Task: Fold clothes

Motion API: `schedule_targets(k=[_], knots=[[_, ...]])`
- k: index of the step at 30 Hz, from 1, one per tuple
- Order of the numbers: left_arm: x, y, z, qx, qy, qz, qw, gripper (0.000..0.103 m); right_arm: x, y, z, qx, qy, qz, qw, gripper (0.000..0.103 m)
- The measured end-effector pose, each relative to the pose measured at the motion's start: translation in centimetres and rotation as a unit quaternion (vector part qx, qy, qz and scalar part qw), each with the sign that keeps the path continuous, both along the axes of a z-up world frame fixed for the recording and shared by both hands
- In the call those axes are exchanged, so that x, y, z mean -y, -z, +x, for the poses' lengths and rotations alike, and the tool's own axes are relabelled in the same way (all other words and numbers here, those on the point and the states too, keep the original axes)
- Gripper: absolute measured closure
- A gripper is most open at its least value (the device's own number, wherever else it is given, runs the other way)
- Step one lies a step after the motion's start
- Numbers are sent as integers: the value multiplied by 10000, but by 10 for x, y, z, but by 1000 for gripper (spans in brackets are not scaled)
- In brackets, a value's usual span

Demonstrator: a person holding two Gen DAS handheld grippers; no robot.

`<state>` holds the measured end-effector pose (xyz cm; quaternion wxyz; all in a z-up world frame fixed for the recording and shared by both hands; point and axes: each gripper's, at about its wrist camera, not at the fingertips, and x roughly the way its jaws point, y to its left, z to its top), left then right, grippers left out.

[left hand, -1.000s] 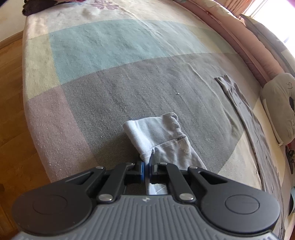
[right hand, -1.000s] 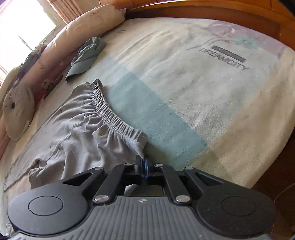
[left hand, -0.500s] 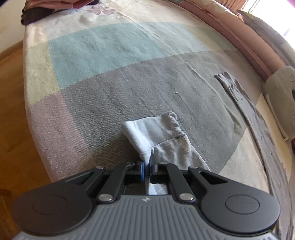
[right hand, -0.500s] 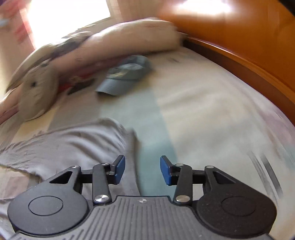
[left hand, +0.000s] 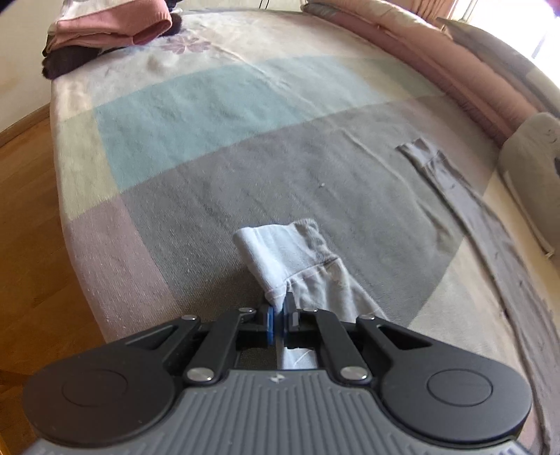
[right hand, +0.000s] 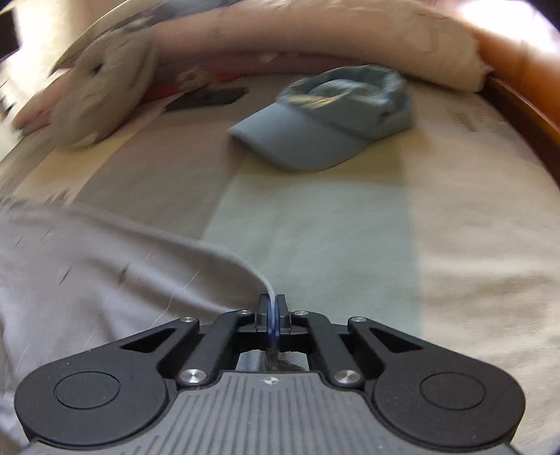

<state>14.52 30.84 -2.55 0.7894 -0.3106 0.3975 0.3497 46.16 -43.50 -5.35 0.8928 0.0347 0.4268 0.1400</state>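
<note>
Grey trousers lie on a bed with a patchwork cover. In the left wrist view my left gripper (left hand: 278, 309) is shut on the pale cuffed end of one trouser leg (left hand: 290, 252), held just above the grey patch of the cover. The other leg (left hand: 465, 206) lies flat and stretched out at the right. In the right wrist view my right gripper (right hand: 272, 306) is shut on a thin edge of the grey trousers (right hand: 91, 269), whose cloth spreads out to the left. Some dark threads show behind the pads.
A blue cap (right hand: 325, 126) rests ahead of the right gripper, near a long pillow (right hand: 315, 38) and a round cushion (right hand: 101, 91). Folded pink clothes (left hand: 112, 28) sit at the bed's far corner. Wooden floor (left hand: 24, 227) lies left of the bed edge; a wooden headboard (right hand: 525, 70) at right.
The right gripper let go of the waistband, swung toward the pillows, opened, and is now shut on another edge of the trousers. The left gripper kept its hold and tilted slightly.
</note>
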Motion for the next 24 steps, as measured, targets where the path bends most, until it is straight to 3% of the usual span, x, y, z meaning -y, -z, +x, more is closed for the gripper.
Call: schedule_targets(k=[3, 5, 8, 12, 15, 17, 24], knots=[[-3, 2, -4, 26, 18, -81, 10000, 98, -1, -1, 1, -58, 104, 34, 9999, 96], [-4, 5, -7, 30, 79, -124, 9999, 98, -5, -5, -4, -121, 184, -105, 9997, 81], [-3, 8, -13, 86, 180, -177, 9996, 98, -14, -26, -29, 150, 218, -196, 9995, 75], [-4, 9, -23, 313, 290, -266, 9987, 98, -52, -55, -75, 169, -775, 382, 9961, 75], [-5, 8, -31, 445, 354, -287, 9980, 99, -99, -70, -107, 62, -1761, 539, 9829, 73], [-7, 7, -37, 512, 376, -321, 9975, 99, -133, -71, -121, -42, -2108, 312, 9770, 69], [-16, 14, -45, 720, 554, -551, 9943, 99, -202, -53, -134, -480, -2725, -92, 9609, 70]])
